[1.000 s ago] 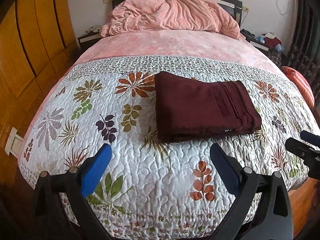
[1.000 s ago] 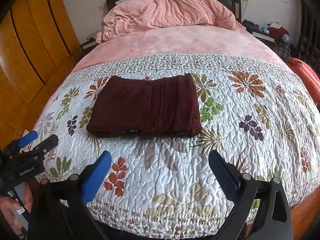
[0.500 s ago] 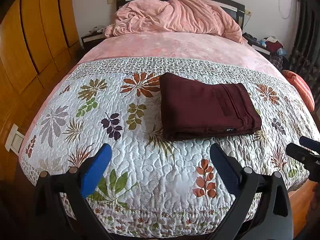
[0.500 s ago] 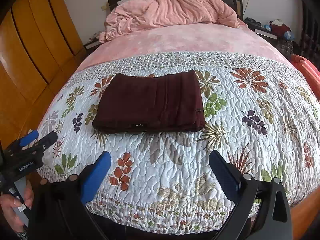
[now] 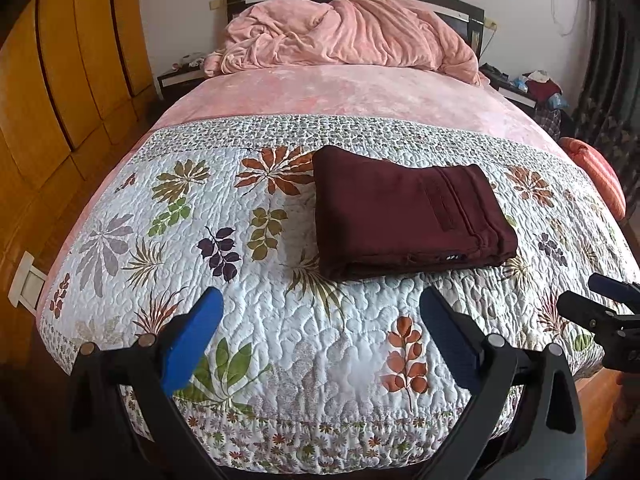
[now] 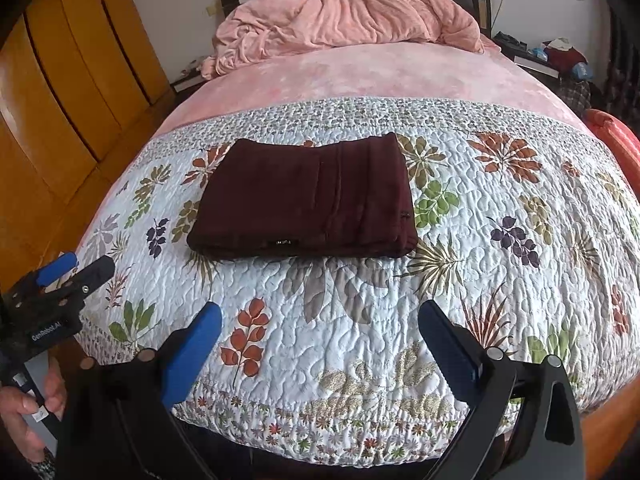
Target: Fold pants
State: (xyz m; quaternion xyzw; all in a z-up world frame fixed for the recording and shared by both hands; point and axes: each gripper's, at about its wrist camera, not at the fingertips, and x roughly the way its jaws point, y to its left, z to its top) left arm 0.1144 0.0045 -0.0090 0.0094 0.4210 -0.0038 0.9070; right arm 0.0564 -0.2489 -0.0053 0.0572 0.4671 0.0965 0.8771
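Dark maroon pants [image 5: 408, 212] lie folded into a flat rectangle on the floral quilt [image 5: 240, 320] at the foot half of the bed; they also show in the right wrist view [image 6: 308, 204]. My left gripper [image 5: 320, 320] is open and empty, held above the bed's foot edge, well short of the pants. My right gripper [image 6: 320, 332] is open and empty, also back from the pants. The right gripper shows at the right edge of the left wrist view [image 5: 608, 312]. The left gripper shows at the left edge of the right wrist view [image 6: 60, 280].
A crumpled pink blanket [image 5: 344, 36] is piled at the dark headboard. Wooden wardrobe doors [image 5: 60, 80] stand along the left. A cluttered nightstand [image 5: 528, 88] is at the far right, and an orange striped cushion [image 5: 596, 172] lies off the bed's right side.
Both grippers have drawn back and risen a little from the bed, so the pants look farther away. The pants have not moved. Both grippers stay open.
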